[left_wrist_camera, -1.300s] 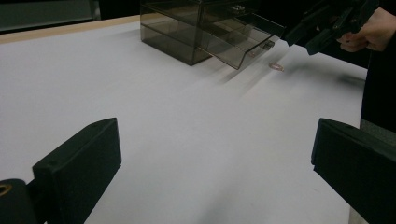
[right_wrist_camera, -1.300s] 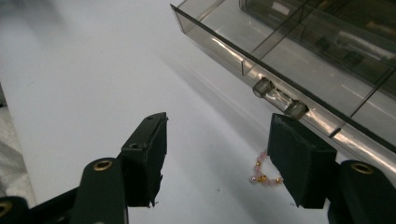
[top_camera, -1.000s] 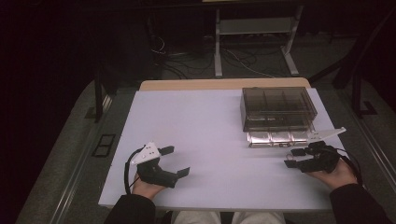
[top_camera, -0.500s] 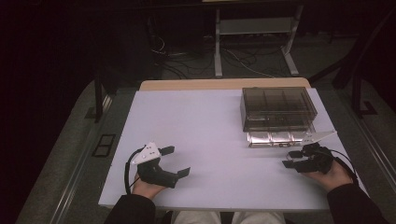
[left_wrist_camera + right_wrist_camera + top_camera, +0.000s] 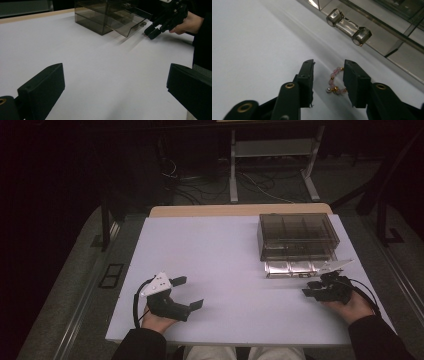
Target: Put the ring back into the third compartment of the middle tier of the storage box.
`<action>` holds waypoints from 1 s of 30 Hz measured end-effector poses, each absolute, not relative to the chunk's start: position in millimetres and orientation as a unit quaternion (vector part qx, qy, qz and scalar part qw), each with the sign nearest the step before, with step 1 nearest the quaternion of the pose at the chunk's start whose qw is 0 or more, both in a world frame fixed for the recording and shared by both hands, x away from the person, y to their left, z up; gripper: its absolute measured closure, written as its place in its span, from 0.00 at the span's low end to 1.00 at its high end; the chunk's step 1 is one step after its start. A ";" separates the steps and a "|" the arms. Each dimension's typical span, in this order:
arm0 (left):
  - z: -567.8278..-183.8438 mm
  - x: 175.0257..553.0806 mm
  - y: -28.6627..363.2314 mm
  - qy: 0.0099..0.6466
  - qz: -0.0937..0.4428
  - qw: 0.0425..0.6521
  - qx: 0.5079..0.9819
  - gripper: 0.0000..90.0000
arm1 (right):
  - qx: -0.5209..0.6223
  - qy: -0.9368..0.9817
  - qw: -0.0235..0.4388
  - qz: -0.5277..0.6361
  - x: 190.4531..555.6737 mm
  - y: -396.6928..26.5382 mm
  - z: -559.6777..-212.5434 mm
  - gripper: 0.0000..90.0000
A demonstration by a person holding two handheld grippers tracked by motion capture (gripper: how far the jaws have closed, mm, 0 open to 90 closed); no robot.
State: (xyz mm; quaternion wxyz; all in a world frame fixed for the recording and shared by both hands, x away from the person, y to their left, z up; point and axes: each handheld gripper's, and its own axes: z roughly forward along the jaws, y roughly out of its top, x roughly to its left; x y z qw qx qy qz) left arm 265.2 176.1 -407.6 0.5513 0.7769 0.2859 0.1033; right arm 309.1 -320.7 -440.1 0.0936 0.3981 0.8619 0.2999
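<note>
A small bracelet of pink and gold beads lies on the white table, just in front of the pulled-out drawer of a smoky clear drawer box. My right gripper points down at it with the bracelet between its jaws, which have just been closing. The bracelet sits by the right pad, and a gap remains on the left side. In the high view the right gripper rests at the table's right. My left gripper lies at the front left, wide open and empty.
The drawer's clear handle is just beyond the bracelet. The left gripper view looks past its own gripper across bare table to the box, the drawer and the right gripper. Dark floor, cables and a metal frame lie beyond the table.
The right gripper's jaws have narrowed and the hand has edged slightly left. The left gripper has not moved.
</note>
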 end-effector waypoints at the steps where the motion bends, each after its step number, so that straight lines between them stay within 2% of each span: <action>1: -407.6 265.4 176.1 0.285 0.103 0.551 0.778 0.01 | 0.399 0.862 0.095 0.298 309.9 -320.6 -440.5 0.70; 16: -407.1 264.7 176.3 0.287 0.104 0.552 0.776 0.01 | 0.404 0.862 0.114 0.283 306.3 -318.3 -440.4 0.95; 22: -406.9 264.6 176.0 0.285 0.105 0.552 0.777 0.01 | 0.402 0.867 0.130 0.265 303.1 -311.8 -438.9 0.96; 30: -406.8 264.9 175.6 0.284 0.105 0.550 0.778 0.01 | 0.433 0.848 0.091 0.292 304.2 -323.2 -439.7 0.97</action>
